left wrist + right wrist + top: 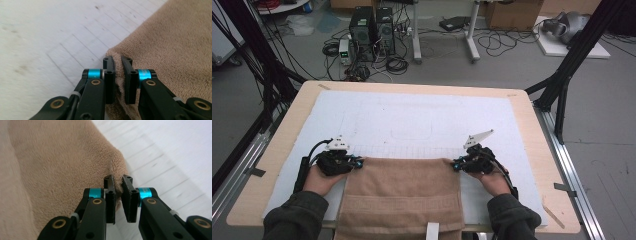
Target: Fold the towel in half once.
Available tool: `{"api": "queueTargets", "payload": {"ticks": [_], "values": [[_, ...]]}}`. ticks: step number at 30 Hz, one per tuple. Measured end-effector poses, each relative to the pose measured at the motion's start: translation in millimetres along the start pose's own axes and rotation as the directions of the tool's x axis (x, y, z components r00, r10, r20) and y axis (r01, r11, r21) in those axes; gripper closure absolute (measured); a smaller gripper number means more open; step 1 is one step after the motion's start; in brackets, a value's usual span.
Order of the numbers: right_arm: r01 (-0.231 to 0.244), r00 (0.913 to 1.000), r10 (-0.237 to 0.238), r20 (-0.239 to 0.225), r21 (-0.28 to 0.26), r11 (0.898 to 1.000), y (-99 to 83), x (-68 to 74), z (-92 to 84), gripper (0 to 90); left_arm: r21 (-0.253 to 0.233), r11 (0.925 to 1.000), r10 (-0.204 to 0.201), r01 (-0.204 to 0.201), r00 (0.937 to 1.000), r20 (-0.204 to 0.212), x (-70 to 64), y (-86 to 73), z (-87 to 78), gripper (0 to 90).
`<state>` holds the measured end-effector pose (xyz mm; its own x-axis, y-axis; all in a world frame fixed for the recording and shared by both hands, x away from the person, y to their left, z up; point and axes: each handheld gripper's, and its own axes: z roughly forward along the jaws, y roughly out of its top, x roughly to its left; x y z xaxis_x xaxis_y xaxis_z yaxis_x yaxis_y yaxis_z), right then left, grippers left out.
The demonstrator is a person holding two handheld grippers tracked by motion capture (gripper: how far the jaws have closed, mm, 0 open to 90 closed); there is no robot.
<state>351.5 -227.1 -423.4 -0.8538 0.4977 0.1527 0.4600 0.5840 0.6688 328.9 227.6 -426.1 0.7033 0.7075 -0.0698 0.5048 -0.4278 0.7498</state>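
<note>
The tan towel point(402, 192) lies flat on the near half of the white table cover point(422, 117), its far edge running across between the two grippers and its near end hanging over the table's front edge. The left gripper point(117, 68) has its two black jaws nearly together on the towel's far left corner, with a ridge of pile pinched up between the pads; in the high view this gripper point(358, 162) sits at that corner, held by the person's left hand point(319, 180). The right gripper point(118, 188) is likewise clamped on the far right corner, the terry bunched into a small fold between its jaws, and in the high view it point(456, 164) meets the towel's edge from the right, carried by the right hand point(494, 181). A woven band crosses the towel near the front, and a white tag point(432, 231) sits at its near edge. Beyond the wooden table point(532, 130), computer towers point(373, 32) and loose cables rest on the grey floor.
</note>
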Motion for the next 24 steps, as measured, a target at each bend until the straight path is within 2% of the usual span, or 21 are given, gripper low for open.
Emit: {"api": "queueTargets", "payload": {"ticks": [4, 6, 7, 10, 13, 15, 17, 20, 22, 24], "values": [[0.002, 0.9981, 0.000, 0.062, -0.037, 0.999, 20.3, -10.1, -7.5, 83.6, -0.060, 0.9975, -0.041, 0.039, 0.9982, -0.044, 12.2, 19.0, -1.4, 83.0], [0.003, 0.9965, 0.003, 0.083, -0.067, 0.998, 31.0, -16.0, -13.4, 83.8, -0.094, 0.9940, -0.063, 0.057, 0.9960, -0.063, 22.7, 35.4, -3.5, 83.1], [0.005, 0.9948, 0.002, 0.102, -0.075, 0.997, 39.8, -19.9, -17.4, 83.8, -0.107, 0.9925, -0.066, 0.059, 0.9953, -0.071, 26.3, 41.6, -4.2, 83.2], [0.022, 0.9909, -0.010, 0.134, -0.091, 0.996, 63.6, -32.3, -29.2, 83.9, -0.131, 0.9903, -0.061, 0.046, 0.9919, -0.112, 39.5, 74.3, -7.2, 83.4], [0.032, 0.9862, -0.013, 0.165, -0.110, 0.993, 85.0, -45.8, -40.8, 84.1, -0.154, 0.9874, -0.058, 0.038, 0.9904, -0.126, 50.8, 103.3, -10.8, 83.4], [0.028, 0.9829, -0.002, 0.184, -0.136, 0.990, 101.8, -57.5, -51.3, 84.4, -0.180, 0.9832, -0.054, 0.027, 0.9875, -0.148, 58.9, 126.8, -14.3, 83.6], [0.035, 0.9771, -0.002, 0.213, -0.153, 0.988, 117.1, -66.5, -60.7, 84.4, -0.211, 0.9770, -0.063, 0.029, 0.9855, -0.157, 64.9, 143.5, -16.0, 83.6], [0.039, 0.9709, 0.004, 0.240, -0.177, 0.983, 130.0, -79.1, -64.5, 80.9, -0.216, 0.9755, -0.075, 0.040, 0.9855, -0.152, 72.0, 150.2, -11.3, 82.2], [0.000, 0.9660, 0.045, 0.254, -0.176, 0.984, 127.1, -85.7, -58.6, 67.9, -0.179, 0.9825, -0.081, 0.051, 0.9828, -0.166, 74.5, 144.2, -5.5, 71.5], [-0.027, 0.9702, 0.068, 0.233, -0.173, 0.985, 117.5, -88.3, -51.8, 62.1, -0.169, 0.9839, -0.085, 0.058, 0.9835, -0.160, 76.6, 130.0, -3.1, 63.0]]}}
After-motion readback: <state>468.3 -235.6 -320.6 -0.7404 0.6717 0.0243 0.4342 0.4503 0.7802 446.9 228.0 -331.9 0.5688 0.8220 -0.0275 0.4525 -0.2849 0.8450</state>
